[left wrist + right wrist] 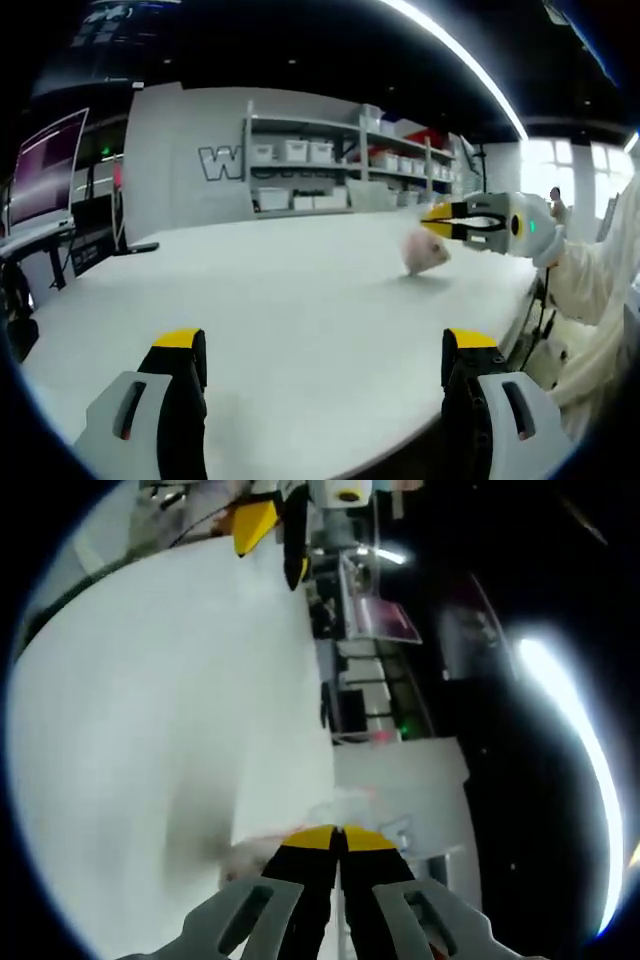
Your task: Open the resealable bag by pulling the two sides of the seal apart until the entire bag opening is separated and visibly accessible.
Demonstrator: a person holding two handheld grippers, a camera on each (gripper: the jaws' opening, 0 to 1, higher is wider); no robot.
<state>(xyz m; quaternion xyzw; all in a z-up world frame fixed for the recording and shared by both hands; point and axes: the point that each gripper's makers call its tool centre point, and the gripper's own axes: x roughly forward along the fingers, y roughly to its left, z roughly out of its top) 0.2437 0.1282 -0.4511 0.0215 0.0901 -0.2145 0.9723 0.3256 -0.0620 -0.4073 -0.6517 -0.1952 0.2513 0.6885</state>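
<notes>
Here, in the left gripper view, the left gripper [325, 375] has its jaws spread wide over the bare white table [280, 300], holding nothing. Across the table the right gripper [462, 222] comes in from the right, its yellow-tipped jaws pressed together on the top edge of the small pinkish bag [425, 252], which hangs from them with its bottom at or just above the tabletop. A person's pale sleeve [600, 270] trails behind it. Shelves with white bins [310, 170] stand against the far wall.

In the right gripper view, rolled well over, the right gripper [338, 838] shows its two tips closed tight together, with a crumpled bit of the clear bag [335, 808] poking out just past them. The left gripper [272, 525] sits at the top, well apart.

The risk, as I judge it, is that the right jaws pinch both sides of the seal at once; then pulling would only drag the bag along instead of parting it. The thin film could also slip free or tear.
</notes>
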